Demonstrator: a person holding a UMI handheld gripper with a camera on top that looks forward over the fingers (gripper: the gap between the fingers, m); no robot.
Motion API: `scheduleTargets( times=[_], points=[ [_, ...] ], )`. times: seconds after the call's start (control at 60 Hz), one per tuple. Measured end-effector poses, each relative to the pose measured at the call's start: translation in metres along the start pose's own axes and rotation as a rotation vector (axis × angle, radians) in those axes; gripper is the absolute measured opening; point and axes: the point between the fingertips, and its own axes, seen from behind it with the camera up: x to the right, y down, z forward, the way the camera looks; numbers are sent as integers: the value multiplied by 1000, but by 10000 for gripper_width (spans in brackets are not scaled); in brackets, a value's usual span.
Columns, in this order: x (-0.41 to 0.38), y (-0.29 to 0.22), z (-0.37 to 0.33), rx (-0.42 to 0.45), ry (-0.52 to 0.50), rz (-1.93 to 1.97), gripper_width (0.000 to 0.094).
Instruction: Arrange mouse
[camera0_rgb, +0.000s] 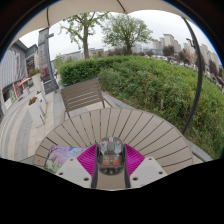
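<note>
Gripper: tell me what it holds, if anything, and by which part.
A grey, translucent computer mouse sits between the gripper pads, which meet its two sides, above the slatted wooden table.

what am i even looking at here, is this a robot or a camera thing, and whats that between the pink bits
There is no robot arm here. A person carries a hand-held gripper with two fingers, and a wide-angle camera riding on it looks forward along them, which is why everything curves. The pink parts are pads on the inner faces of its fingers. Between them sits a computer mouse, which the pads seem to be clamping. Below is a round slatted wooden table, with a colourful flat item beside the gripper that I cannot identify. Beyond are a wooden bench, a green hedge, trees and buildings.
</note>
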Motion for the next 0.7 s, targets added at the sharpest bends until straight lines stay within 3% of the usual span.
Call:
scheduleTargets(
  times=[0.233,0.45,0.55,0.583,0.617,0.65,0.7],
  points=[
    [-155,50,37,-50,-28,-3,385],
    [-194,127,78,-129,38,-48,408],
    [-196,137,76,-164,45,-47,512],
    [-189,133,69,-171,85,-52,651],
    [-183,125,61,-164,116,-58,872],
    [-180,114,47,-155,143,-65,826],
    [-181,96,23,-149,151,-60,844]
  ],
)
